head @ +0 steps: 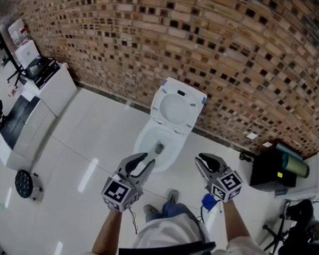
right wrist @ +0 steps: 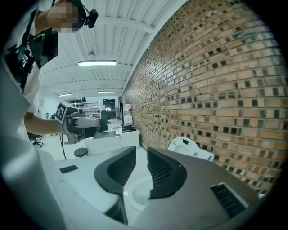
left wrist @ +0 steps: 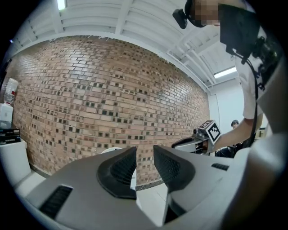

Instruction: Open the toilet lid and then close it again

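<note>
Lid (head: pixel 177 106) is up, leaning on the brick wall (head: pixel 248 59) behind the bowl (head: pixel 157 145). Opening looks done, so closing is the step in hand.

Both tools sit on the near side of the bowl and neither touches it. Left tool (head: pixel 147 160) is at the bowl's near rim, right tool (head: pixel 200 161) just off the bowl's right side. Left jaws show a narrow gap with nothing in it. Right jaws are narrower, also empty.

Next move, my read: one tool goes across the bowl to the lid's top edge, hooks or pinches it and tips it forward. Then ease it down so it doesn't slam. Right tool looks better lined up.

Views:
- Head view alone gives the full layout, both tools against the bowl.
- Right gripper view shows the bowl rim through its jaw gap, with the lid beyond to the right.
- Left gripper view is mostly wall, with a sliver of lid above its left jaw and the right tool off to the side.
- Jaw gaps read clearly only from the gripper views.
</note>
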{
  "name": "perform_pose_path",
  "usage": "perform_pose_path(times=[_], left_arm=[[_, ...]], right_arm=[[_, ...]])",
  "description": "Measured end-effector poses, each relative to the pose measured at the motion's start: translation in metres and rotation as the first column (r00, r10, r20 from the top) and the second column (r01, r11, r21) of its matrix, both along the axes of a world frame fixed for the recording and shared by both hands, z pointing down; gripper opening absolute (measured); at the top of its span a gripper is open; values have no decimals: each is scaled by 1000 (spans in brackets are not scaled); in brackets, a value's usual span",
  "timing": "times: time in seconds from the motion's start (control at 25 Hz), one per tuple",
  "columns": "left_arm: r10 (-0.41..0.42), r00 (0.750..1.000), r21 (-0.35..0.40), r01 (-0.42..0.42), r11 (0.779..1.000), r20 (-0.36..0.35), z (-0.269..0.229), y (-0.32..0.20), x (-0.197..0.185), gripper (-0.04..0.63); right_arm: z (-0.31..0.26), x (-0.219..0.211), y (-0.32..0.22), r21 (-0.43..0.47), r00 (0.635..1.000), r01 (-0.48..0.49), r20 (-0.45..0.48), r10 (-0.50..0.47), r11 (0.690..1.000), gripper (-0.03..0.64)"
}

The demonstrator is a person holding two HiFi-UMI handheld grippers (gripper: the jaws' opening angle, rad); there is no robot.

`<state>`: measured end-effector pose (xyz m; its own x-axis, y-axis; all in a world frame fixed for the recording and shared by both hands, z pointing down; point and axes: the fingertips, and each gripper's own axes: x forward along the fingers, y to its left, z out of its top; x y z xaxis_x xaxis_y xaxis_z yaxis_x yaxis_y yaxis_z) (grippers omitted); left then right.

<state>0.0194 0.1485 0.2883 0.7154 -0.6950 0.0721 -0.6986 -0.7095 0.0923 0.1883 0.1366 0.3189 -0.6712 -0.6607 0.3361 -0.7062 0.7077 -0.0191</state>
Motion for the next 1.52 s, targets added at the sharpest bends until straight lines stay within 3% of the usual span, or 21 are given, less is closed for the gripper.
perform_pose_path(times=[0.24, 0.64, 0.76, 0.96, 1.12, 1.4, 1.52], left_arm=[[69, 997, 26, -69, 997, 34, -9, -54, -5, 117], [113, 989, 46, -118, 992, 100, -26, -164, -45, 117], [125, 987, 30, -128, 991, 101, -22, -197, -55, 117], [218, 972, 16, -221, 975, 91, -11, -249, -60, 117], [368, 925, 2, -369, 929, 93, 7, -291, -68, 117], [610, 784, 4, -614, 789, 116, 29, -348, -95, 117], [651, 751, 2, -655, 755, 109, 39, -374, -97, 117]], right_arm=[[12, -9, -37, 1, 998, -57, 34, 57, 998, 83], [17, -36, -170, 53, 990, -107, 97, 101, 993, 83], [8, -43, -206, 78, 991, -123, 58, 118, 989, 83], [-2, -53, -256, 130, 983, -148, -94, 161, 980, 87], [5, -66, -295, 124, 948, -211, -215, 234, 970, 89], [27, -95, -363, 67, 859, -300, -416, 300, 952, 187], [38, -101, -397, 51, 822, -273, -507, 261, 961, 189]])
